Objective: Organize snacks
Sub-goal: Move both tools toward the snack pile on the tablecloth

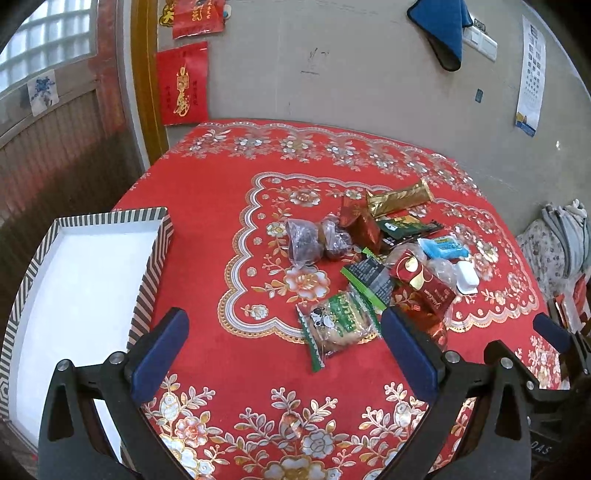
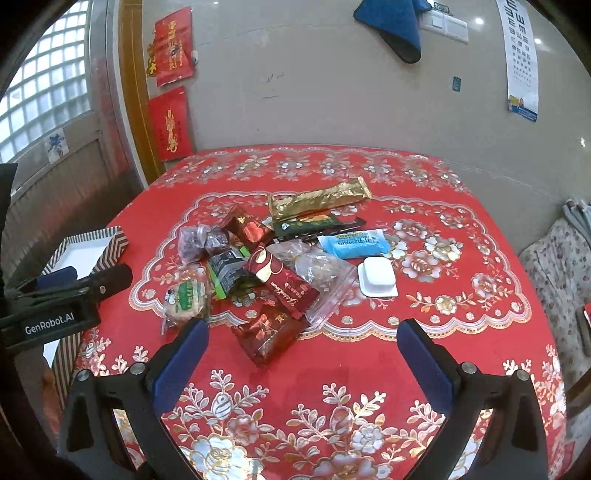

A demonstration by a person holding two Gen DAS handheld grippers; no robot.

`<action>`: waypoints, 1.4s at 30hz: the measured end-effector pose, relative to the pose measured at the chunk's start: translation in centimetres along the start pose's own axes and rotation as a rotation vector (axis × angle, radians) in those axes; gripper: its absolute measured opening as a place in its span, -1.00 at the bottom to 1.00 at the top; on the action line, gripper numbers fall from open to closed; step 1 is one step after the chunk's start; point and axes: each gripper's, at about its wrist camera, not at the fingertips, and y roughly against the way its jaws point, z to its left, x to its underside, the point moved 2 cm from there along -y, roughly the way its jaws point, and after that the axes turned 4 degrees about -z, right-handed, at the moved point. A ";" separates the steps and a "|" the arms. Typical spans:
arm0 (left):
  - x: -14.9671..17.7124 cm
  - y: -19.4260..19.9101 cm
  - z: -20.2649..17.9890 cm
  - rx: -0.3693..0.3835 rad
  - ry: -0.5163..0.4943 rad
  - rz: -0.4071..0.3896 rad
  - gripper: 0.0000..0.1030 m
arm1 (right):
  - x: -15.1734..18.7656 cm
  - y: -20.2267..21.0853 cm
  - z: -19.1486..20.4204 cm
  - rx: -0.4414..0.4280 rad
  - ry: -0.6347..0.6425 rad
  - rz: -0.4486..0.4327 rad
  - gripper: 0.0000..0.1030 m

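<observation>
A pile of wrapped snacks (image 1: 373, 266) lies in the middle of the red floral tablecloth (image 1: 221, 192): a gold stick pack (image 2: 319, 199), a blue packet (image 2: 352, 242), a white cup (image 2: 377, 275), dark red pouches (image 2: 282, 286) and a green biscuit pack (image 1: 338, 326). A striped box with a white inside (image 1: 85, 280) sits at the left table edge. My left gripper (image 1: 284, 350) hovers open above the cloth, between the box and the biscuit pack. My right gripper (image 2: 303, 360) is open too, just short of a red foil pouch (image 2: 267, 332). Neither holds anything.
The table stands against a beige wall with red hangings (image 1: 183, 86), a blue cloth (image 1: 441, 27) and a chart (image 2: 521, 55). A wooden door frame (image 1: 146, 81) and a window (image 2: 48, 85) are at the left. Bundled fabric (image 1: 557, 243) lies at the right.
</observation>
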 end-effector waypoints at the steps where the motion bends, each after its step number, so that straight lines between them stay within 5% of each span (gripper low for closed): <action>1: 0.1 -0.1 0.0 0.002 -0.002 0.002 1.00 | 0.0 0.0 0.1 0.000 -0.001 0.001 0.99; 42: 1.1 -5.1 -0.6 -0.053 -0.003 0.096 1.00 | 1.7 -2.2 -1.6 -0.014 -0.050 0.065 0.99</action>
